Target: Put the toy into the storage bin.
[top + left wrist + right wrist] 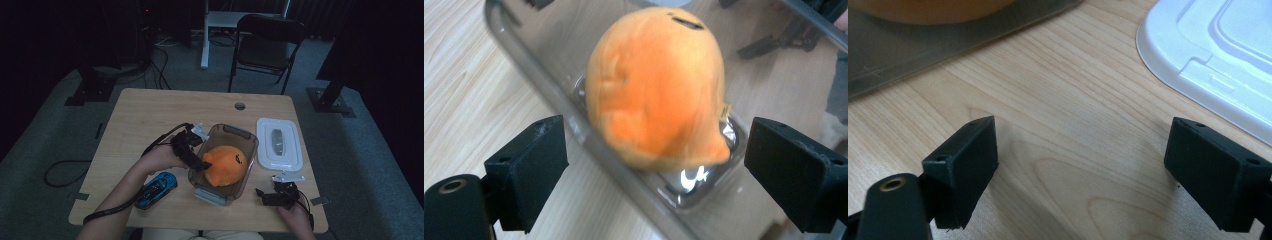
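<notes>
Near the worktop's front edge, the orange plush toy [226, 165] lies inside the clear container [248, 145]; your left gripper [651, 172] hangs open above it, touching nothing. Stowing looks finished. Next, your right gripper [1080, 165], likewise open, should fetch the white lid [280, 142] beside it.

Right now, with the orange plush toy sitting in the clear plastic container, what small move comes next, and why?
Probably reach the right gripper toward the white rectangular lid. The orange plush toy already rests inside the clear plastic container, the left gripper has its jaws open with nothing pinched, and the lid lies flat on the table beside the container, right jaws open near it.
</notes>
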Demonstrator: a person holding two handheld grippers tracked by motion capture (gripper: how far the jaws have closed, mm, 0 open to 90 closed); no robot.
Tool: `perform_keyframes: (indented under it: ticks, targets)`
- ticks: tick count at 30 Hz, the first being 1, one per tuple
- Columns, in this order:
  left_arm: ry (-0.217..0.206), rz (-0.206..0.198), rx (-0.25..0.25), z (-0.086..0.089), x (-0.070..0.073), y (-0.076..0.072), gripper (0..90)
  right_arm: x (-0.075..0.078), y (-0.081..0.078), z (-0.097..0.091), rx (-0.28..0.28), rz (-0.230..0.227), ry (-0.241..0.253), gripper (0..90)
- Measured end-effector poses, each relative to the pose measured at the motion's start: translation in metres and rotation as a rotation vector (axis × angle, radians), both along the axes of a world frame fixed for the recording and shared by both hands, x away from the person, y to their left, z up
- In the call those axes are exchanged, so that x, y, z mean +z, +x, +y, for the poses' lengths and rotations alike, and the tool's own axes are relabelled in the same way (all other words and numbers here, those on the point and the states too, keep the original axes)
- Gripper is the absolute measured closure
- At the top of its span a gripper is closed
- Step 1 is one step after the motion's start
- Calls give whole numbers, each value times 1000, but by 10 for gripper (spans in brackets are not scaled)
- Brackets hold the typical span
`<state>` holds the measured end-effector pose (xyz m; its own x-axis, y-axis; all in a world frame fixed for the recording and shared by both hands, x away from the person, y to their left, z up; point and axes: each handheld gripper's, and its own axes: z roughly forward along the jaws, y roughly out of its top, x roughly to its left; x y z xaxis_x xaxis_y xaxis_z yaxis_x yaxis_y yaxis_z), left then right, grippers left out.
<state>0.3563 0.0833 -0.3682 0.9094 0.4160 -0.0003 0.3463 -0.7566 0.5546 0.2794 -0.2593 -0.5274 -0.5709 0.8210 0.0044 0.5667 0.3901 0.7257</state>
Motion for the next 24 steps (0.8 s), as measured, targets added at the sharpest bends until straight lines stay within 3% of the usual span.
perform_keyframes:
  ticks: [6, 17, 24]
  targets:
    - [-18, -11, 37, 21, 2, -8, 110, 0, 0, 0, -2, 0, 0, 134]
    - [-45, -25, 95, 53, -9, -25, 110, 0, 0, 0, -2, 1, 1, 133]
    - [-50, -8, 118, 74, -18, -35, 110, 0, 0, 0, -1, 1, -1, 131]
